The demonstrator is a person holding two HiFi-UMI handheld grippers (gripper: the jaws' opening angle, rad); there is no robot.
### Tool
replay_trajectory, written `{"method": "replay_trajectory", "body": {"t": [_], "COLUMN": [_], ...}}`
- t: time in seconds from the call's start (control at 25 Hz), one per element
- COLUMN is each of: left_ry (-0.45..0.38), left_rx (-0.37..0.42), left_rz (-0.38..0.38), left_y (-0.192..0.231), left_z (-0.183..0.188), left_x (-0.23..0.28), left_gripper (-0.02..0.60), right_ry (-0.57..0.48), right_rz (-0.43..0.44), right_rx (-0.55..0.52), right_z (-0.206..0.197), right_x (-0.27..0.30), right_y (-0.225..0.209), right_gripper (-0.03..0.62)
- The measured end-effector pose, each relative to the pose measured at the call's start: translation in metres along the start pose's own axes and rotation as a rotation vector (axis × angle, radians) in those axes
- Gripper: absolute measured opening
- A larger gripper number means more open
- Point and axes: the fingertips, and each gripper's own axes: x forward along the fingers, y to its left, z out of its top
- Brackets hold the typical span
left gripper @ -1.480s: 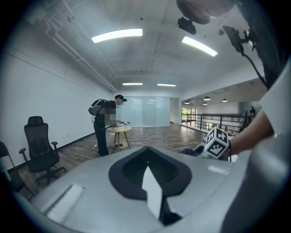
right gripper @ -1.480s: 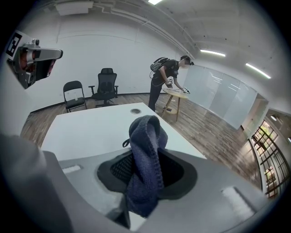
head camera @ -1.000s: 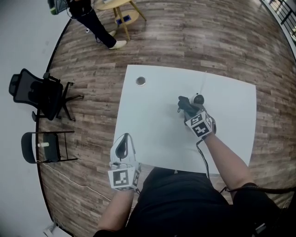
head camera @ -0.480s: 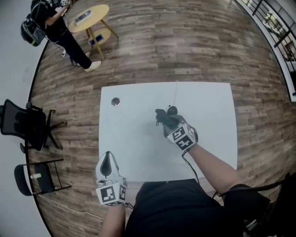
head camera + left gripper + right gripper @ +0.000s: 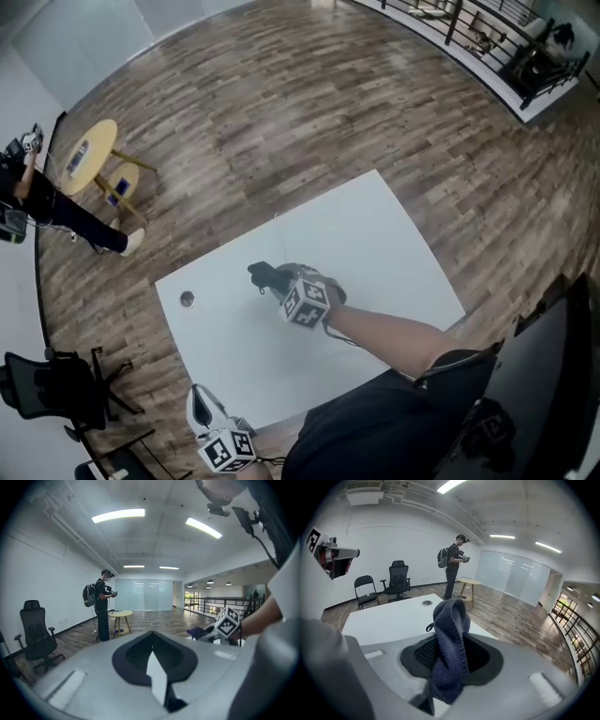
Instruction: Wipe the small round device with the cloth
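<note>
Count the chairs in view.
2: an office chair and a folding chair beside it, both by the wall past the table's far end. Others may be hidden.

Head view: high up, steeply down on the table (image 5: 375,234).
Left gripper view: low, near level, faces across the room, catches the right gripper (image 5: 207,633).
Right gripper view: close over the table.
Both gripper views share the person (image 5: 102,604) and the round table (image 5: 121,614).

Cloth (image 5: 263,276) partly hidden behind right hand-held gripper (image 5: 286,284); table disc (image 5: 187,299) too small.

Dark blue, perhaps navy, cloth (image 5: 450,653); white table (image 5: 375,244)
</note>
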Motion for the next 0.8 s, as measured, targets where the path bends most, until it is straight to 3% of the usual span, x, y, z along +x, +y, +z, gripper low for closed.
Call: {"method": "replay_trajectory", "body": {"t": [0.24, 0.8], "left_ry": [-0.015, -0.01], "left_rx": [0.015, 0.044], "left_rz": [-0.02, -0.021], "left_y": [-0.005, -0.022], "left_z": [0.006, 0.013], "left_x": [0.007, -0.004], "left_gripper": [0.005, 0.005], "right_ry": [0.008, 0.0], "right_rz": [0.001, -0.016], "right_rx": [-0.003, 0.11], "right_z": [-0.008, -0.016], "right_x": [0.004, -0.015], "right_y": [0.002, -0.018], "right_gripper": [0.121, 0.121]}}
